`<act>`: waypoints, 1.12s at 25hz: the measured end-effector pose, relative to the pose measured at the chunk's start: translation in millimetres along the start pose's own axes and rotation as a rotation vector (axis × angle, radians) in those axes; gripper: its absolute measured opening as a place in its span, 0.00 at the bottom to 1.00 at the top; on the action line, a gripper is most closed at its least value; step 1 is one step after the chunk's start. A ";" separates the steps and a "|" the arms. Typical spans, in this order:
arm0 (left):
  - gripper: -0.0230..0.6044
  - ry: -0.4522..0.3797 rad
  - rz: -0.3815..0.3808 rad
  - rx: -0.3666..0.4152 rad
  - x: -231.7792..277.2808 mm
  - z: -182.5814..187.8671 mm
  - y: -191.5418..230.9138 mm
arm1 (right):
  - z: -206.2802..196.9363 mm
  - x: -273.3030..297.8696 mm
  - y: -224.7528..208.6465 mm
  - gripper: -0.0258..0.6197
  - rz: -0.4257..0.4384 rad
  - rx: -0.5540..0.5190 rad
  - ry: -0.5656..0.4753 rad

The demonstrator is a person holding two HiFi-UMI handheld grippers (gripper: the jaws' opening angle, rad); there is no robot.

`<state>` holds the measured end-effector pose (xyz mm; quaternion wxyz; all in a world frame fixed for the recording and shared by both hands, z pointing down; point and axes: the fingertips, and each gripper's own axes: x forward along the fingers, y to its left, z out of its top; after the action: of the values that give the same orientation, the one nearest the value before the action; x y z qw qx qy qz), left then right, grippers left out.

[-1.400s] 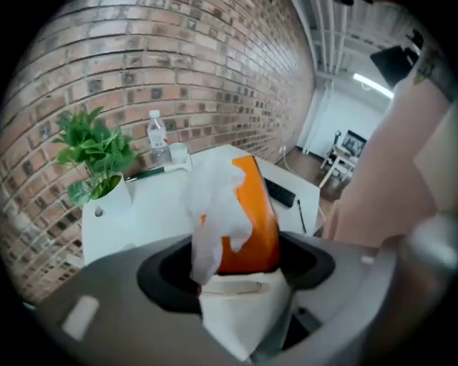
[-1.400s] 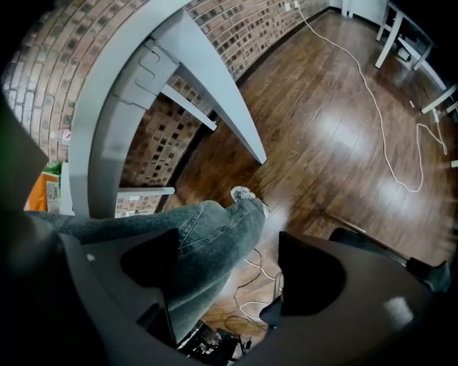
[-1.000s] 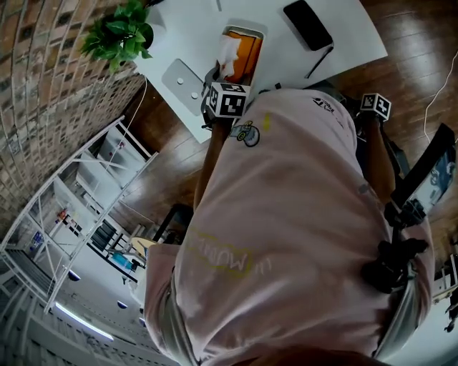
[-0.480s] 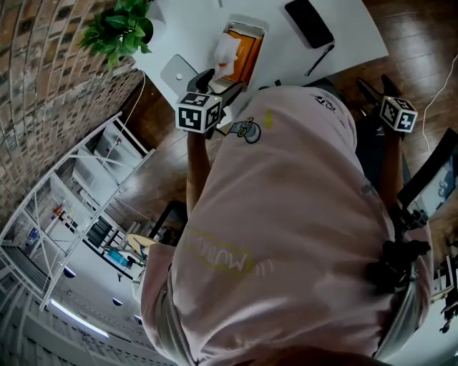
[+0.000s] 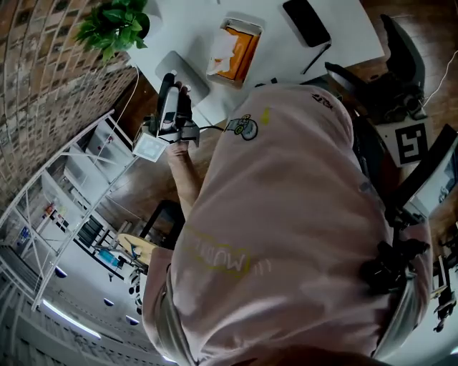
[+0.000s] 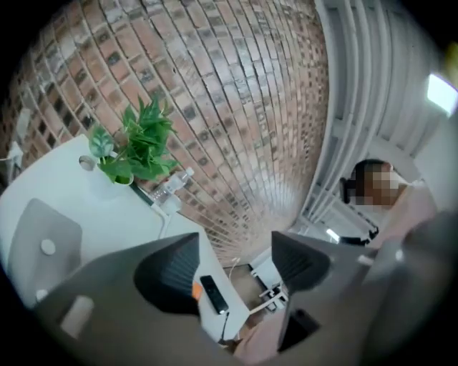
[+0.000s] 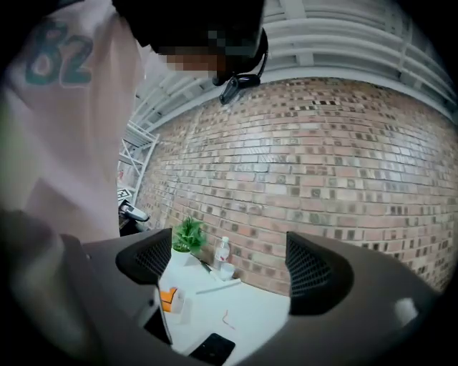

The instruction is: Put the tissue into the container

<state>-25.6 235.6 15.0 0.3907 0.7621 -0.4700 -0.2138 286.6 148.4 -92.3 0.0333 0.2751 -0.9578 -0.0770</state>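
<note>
Left claw (image 6: 236,266): jaws wide apart, nothing between them, held just off the near left edge of the surface (image 5: 197,25). Right claw (image 7: 229,270): jaws likewise wide apart and empty, held at the right, well apart from the surface. Tissue (image 5: 223,48): white and crumpled, lying in the mouth of the orange container (image 5: 242,53), with part of it standing above the rim on the left side. The container stands mid-surface, with a dark phone (image 5: 306,21) to its right, a grey flat panel (image 5: 184,70) to its near left and a potted plant (image 5: 111,25) at the far left. Judgement: the tissue is lodged but not fully seated, and neither claw touches it. To finish well, 1 claw should come in from above with jaws nearly together and press the protruding part down inside the rim. The push should stay vertical so that the light container neither slides nor tips, and the other claw could steady the container wall. The head view alone shows the tissue against the rim and where both claws stand, but it does not settle the jaw gaps. The 2 gripper views settle those. The right gripper view also shows a clear bottle (image 7: 222,251) by the brick wall beside the plant, absent from the head view. There the container is only a small orange shape, too small to judge the tissue.
</note>
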 end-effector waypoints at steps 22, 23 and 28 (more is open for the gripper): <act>0.51 -0.062 0.198 0.080 -63.4 -58.6 29.0 | -133.7 151.8 107.8 0.67 0.262 0.027 0.314; 0.51 -0.061 0.206 0.075 -65.5 -61.3 31.4 | -135.6 152.9 110.6 0.67 0.268 0.025 0.321; 0.51 -0.020 0.195 0.042 -68.5 -68.6 28.6 | -128.0 147.0 115.4 0.67 0.252 0.033 0.362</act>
<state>-25.8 315.9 76.3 0.3888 0.7186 -0.5502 -0.1724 115.6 150.2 56.1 0.2098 0.1629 -0.9641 -0.0060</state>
